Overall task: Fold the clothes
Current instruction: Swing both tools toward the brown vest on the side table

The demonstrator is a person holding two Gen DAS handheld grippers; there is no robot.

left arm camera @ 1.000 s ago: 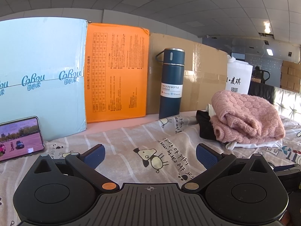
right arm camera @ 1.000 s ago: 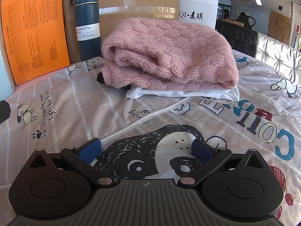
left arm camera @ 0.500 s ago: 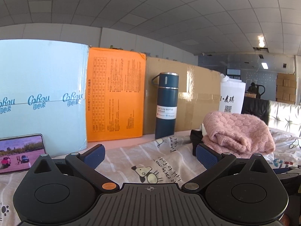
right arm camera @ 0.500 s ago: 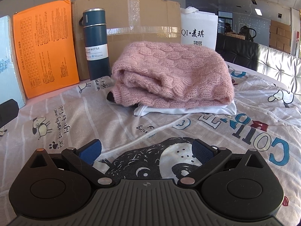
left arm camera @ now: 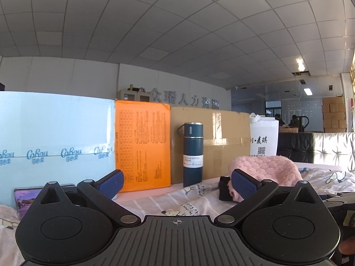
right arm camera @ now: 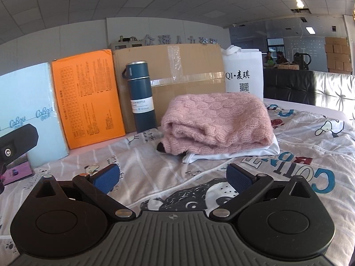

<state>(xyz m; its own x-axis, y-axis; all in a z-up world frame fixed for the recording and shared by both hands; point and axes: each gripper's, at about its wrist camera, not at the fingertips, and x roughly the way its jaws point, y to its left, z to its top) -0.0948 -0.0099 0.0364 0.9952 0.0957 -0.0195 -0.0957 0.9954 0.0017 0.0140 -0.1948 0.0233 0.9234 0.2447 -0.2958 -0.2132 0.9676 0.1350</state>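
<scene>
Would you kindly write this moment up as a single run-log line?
left gripper: open, empty | right gripper: open, empty | pink sweater: folded, atop white garment | stack beside blue bottle

A dark garment [right arm camera: 160, 147] lies mostly hidden under the pink sweater [right arm camera: 218, 122]; the phone [left arm camera: 24, 196] sits partly behind the left hand-held gripper [left arm camera: 176, 182].

A folded pink knit sweater [right arm camera: 218, 122] lies atop a folded white garment [right arm camera: 233, 154] and a dark garment [left arm camera: 224, 190], ahead of the right gripper's fingers [right arm camera: 239, 178].
</scene>
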